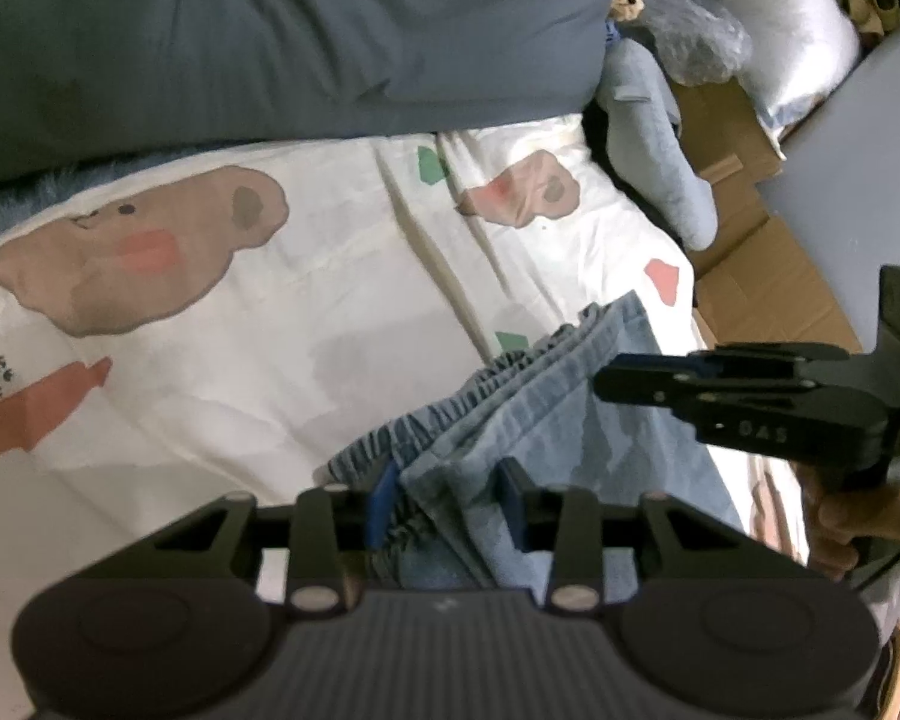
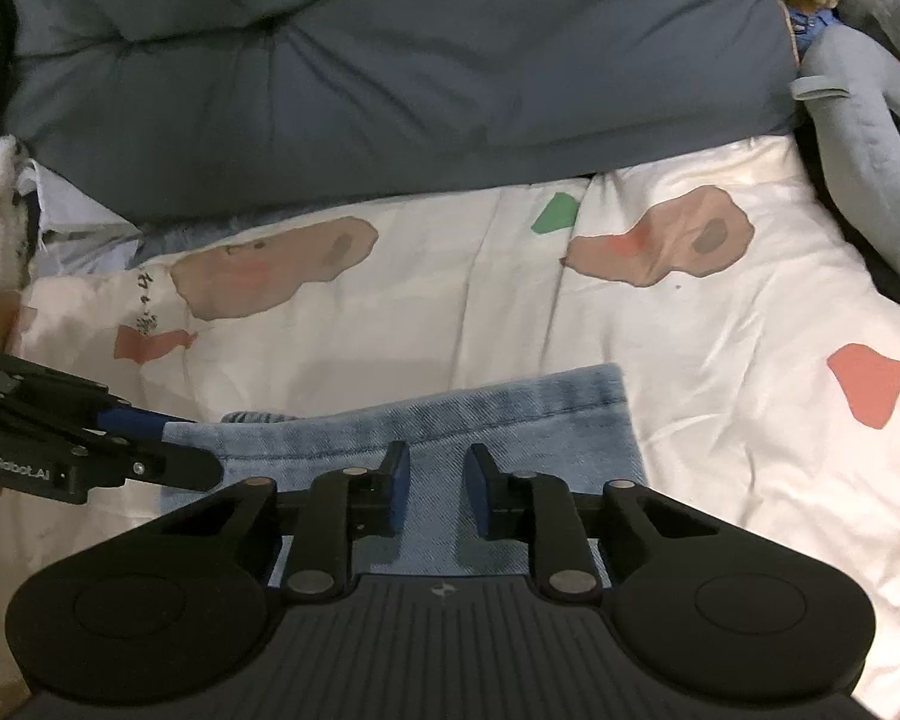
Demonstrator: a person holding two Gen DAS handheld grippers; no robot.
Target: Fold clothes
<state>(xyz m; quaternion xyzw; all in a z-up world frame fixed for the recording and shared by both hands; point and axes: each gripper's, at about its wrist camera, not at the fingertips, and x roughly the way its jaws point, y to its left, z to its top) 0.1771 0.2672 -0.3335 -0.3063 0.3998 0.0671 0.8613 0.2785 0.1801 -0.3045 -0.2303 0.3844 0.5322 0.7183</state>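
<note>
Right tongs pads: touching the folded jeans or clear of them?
Cannot tell. Right wrist view shows the right tongs open over the folded jeans, denim visible between the pads, but no clear contact or gap.

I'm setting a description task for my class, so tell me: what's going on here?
A person is folding light blue jeans on a bed with a cartoon-print sheet, using two hand-held grippers. The left hand-held gripper straddles the bunched elastic waistband, jaws parted. The right hand-held gripper sits over the folded denim, jaws also apart. Neither visibly clamps the fabric.

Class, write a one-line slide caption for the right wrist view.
Right tool open above folded light-blue jeans on a cartoon-print sheet.
</note>
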